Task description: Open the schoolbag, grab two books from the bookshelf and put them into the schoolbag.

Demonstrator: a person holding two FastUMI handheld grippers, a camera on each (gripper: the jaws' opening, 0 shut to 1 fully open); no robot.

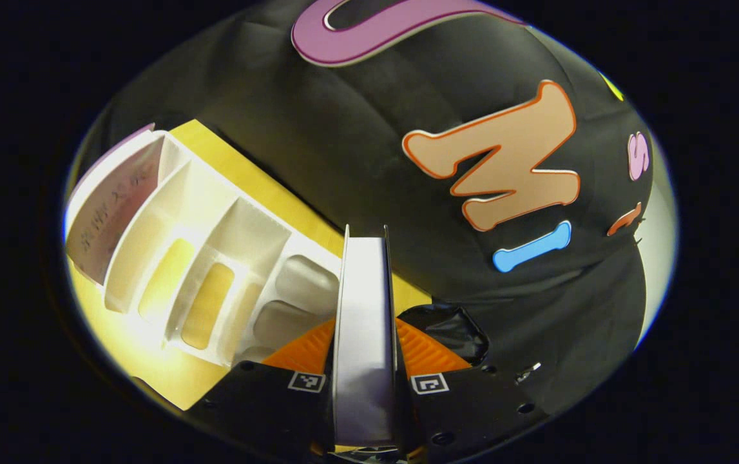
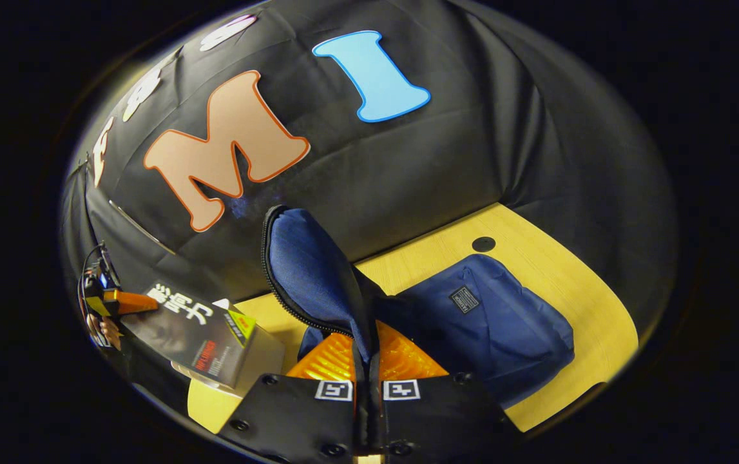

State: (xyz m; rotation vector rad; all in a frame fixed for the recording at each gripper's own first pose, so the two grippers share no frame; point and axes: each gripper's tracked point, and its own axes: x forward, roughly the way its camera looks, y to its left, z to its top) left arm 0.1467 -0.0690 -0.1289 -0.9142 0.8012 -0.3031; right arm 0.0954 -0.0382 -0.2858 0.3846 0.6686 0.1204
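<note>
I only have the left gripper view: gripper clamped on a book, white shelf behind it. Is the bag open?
Observer: Yes. In the right gripper view the right gripper is shut on the schoolbag's flap and holds it lifted, zipper edge showing.
Operator: Where's the bag body?
Observer: The blue schoolbag lies on the yellow table, to the right of the raised flap in that view.
Operator: And my book relative to it?
Observer: The dark-covered book, held by the left gripper, hangs at that view's left, apart from the bag and not yet inside.
Operator: Anything left on the shelf?
Observer: That your view does show: one book stands in the bookshelf's end slot.
</note>
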